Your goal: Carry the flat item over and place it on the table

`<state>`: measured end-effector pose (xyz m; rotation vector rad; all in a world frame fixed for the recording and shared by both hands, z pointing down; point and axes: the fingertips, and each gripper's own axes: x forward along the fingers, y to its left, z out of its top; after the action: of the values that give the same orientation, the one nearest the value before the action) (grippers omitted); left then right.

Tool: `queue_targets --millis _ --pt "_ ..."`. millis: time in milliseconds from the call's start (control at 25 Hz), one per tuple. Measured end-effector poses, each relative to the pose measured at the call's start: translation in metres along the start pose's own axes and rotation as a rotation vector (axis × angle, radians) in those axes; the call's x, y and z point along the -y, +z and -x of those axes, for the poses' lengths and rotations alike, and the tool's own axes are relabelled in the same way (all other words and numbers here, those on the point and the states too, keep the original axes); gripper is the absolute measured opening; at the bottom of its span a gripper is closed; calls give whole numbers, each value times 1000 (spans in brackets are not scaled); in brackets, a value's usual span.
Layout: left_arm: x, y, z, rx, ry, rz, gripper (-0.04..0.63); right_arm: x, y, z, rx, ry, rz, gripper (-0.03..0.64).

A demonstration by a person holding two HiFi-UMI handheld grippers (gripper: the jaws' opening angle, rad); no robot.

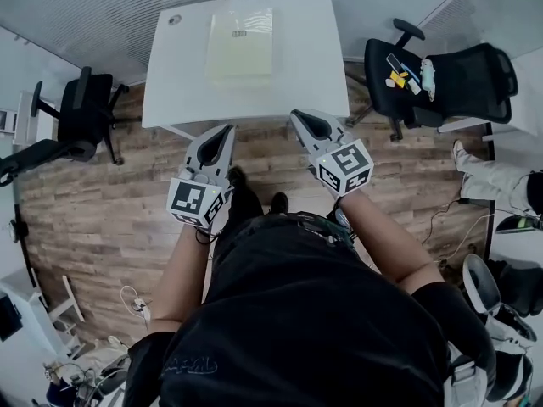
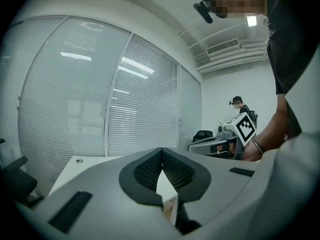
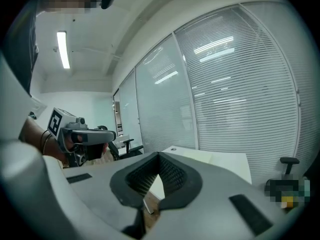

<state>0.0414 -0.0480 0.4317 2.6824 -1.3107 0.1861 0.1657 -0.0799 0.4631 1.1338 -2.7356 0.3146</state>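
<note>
A pale yellow flat item [image 1: 241,42] lies on the white table [image 1: 178,83], toward its far middle. Both grippers hang over the wooden floor just short of the table's near edge, pointing at it. My left gripper [image 1: 226,131] is shut with nothing between its pads [image 2: 161,150]. My right gripper [image 1: 299,117] is likewise shut and holds nothing [image 3: 159,155]. Each gripper view shows the other gripper beside it and the table top [image 3: 230,161] ahead.
One black office chair [image 1: 85,113] stands left of the table. Another [image 1: 441,83] at the right has small items on its seat [image 1: 399,73]. A person's leg [image 1: 492,181] and cables lie at the right. Glass walls with blinds [image 2: 140,99] stand behind the table.
</note>
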Motion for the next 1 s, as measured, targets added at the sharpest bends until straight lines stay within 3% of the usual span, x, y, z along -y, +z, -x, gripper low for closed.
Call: queue_targets --millis 400,1000 --pt "29 -10 32 -21 -15 -17 12 -29 -12 25 9 9 9 21" --pt "22 -12 103 -9 -82 -10 14 -107 -2 27 35 -49 -4 21"
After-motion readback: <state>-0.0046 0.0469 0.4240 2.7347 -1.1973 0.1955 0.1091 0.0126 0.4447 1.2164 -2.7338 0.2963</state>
